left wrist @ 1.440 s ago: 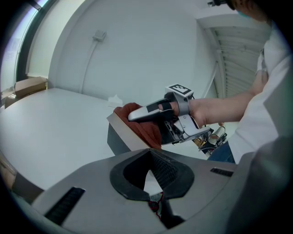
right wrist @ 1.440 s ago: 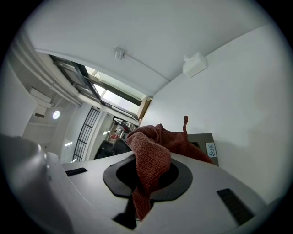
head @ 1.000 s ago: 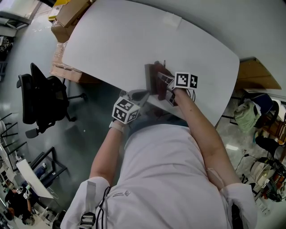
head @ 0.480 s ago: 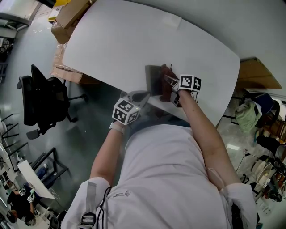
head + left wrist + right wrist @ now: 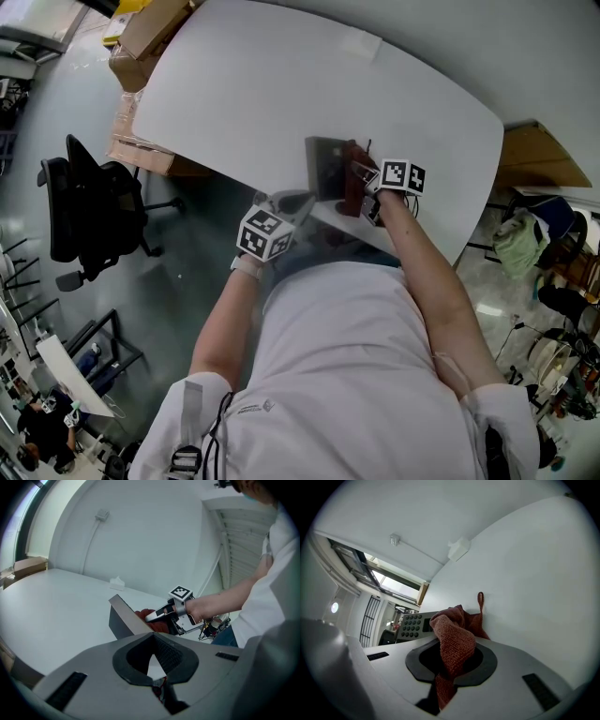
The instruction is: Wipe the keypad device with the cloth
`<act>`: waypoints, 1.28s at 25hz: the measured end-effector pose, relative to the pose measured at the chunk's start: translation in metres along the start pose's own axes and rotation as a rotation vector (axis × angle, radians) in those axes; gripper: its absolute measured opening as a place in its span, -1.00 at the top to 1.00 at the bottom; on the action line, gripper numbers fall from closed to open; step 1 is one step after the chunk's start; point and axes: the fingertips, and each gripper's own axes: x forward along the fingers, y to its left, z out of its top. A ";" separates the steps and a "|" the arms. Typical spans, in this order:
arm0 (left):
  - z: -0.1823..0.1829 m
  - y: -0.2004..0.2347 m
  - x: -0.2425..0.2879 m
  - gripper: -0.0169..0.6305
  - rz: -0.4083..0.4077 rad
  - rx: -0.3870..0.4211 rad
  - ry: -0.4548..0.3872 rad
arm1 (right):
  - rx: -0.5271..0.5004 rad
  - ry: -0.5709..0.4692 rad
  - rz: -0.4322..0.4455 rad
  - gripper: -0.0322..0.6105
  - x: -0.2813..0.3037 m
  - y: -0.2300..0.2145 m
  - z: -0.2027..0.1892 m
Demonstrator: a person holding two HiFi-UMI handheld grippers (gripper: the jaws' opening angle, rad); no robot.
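Rightward drag on the cloth (image 5: pixel 351 192) since a second ago. Left gripper (image 5: pixel 292 200) idles off the table (image 5: pixel 234 84), fingers closed, empty. Keypad device (image 5: pixel 325 167) lies near the table's edge. Right gripper (image 5: pixel 366 190) fingers pinch the cloth at the device's right side. Mid-wipe; probably sweep back left next.

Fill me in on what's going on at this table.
A person works with a gripper in each hand. The right gripper has its jaws shut on a reddish cloth, held at the right edge of the keypad device on the white table. The left gripper sits by the device's near corner; whether it grips anything is unclear.
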 end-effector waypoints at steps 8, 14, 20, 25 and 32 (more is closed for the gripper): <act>-0.006 -0.012 0.000 0.91 -0.022 0.000 0.011 | 0.022 0.009 -0.005 0.73 -0.011 -0.010 -0.020; -0.012 -0.023 0.000 0.91 -0.031 -0.012 0.007 | 0.007 0.023 -0.016 0.73 -0.019 -0.012 -0.030; -0.012 -0.022 -0.001 0.91 -0.035 0.003 0.010 | -0.071 0.025 -0.036 0.73 -0.022 -0.004 -0.029; -0.012 -0.023 0.000 0.91 -0.034 -0.006 0.004 | -0.122 0.006 0.030 0.73 -0.022 0.027 -0.020; -0.011 -0.022 0.003 0.91 -0.031 -0.041 0.012 | -0.165 -0.023 0.179 0.73 -0.013 0.093 -0.004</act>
